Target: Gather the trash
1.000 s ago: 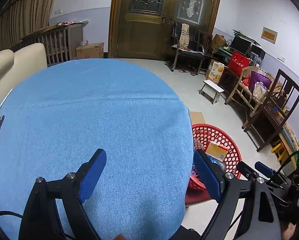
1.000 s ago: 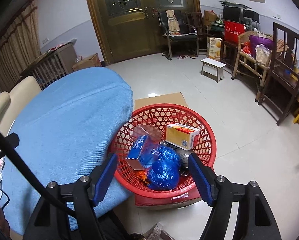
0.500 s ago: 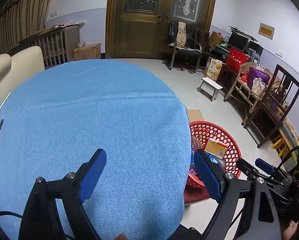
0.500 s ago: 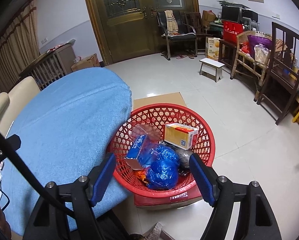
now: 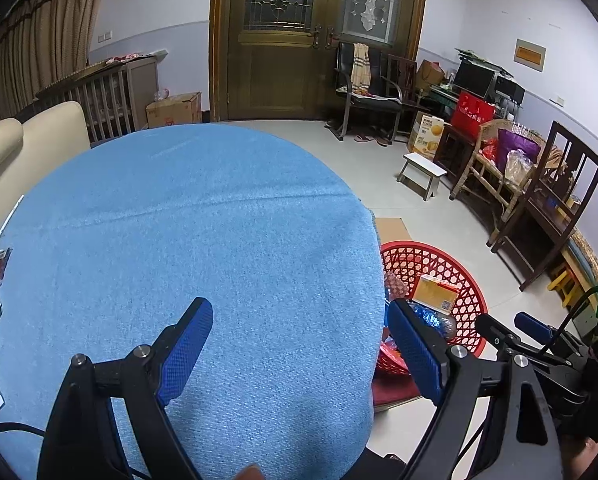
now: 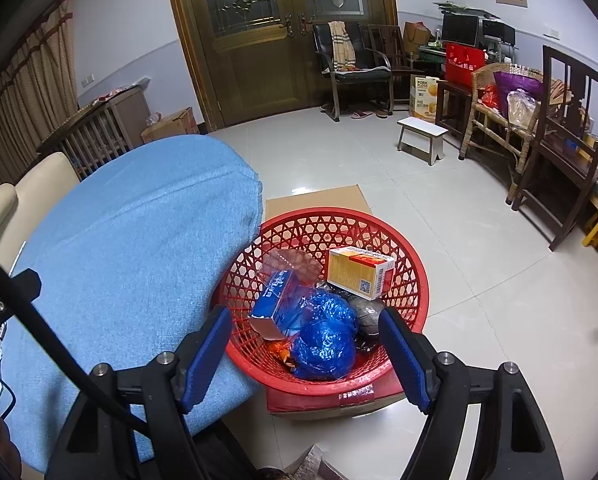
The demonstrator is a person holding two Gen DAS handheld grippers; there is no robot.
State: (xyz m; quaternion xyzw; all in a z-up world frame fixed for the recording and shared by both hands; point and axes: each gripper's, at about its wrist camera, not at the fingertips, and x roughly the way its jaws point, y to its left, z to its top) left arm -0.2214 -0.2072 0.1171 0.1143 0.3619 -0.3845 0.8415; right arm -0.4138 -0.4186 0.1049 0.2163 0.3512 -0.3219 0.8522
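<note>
The left gripper [image 5: 299, 336] hangs spread wide and holding nothing over the blue tablecloth [image 5: 203, 248], whose middle is bare. The right gripper [image 6: 305, 344] is likewise spread apart and unladen, above the red basket [image 6: 403, 248] standing on the floor just beside the table edge. Inside lie the trash: a blue plastic bag [image 6: 325, 344], a blue carton [image 6: 273, 306] and a yellow box [image 6: 359, 274]. Flattened cardboard [image 6: 319, 200] lies under the basket. Beyond, pale floor tiles [image 6: 459, 216] run to a white stool [image 6: 421, 132], dark wooden chairs [image 6: 571, 120] and a brown double door [image 6: 275, 36].
</note>
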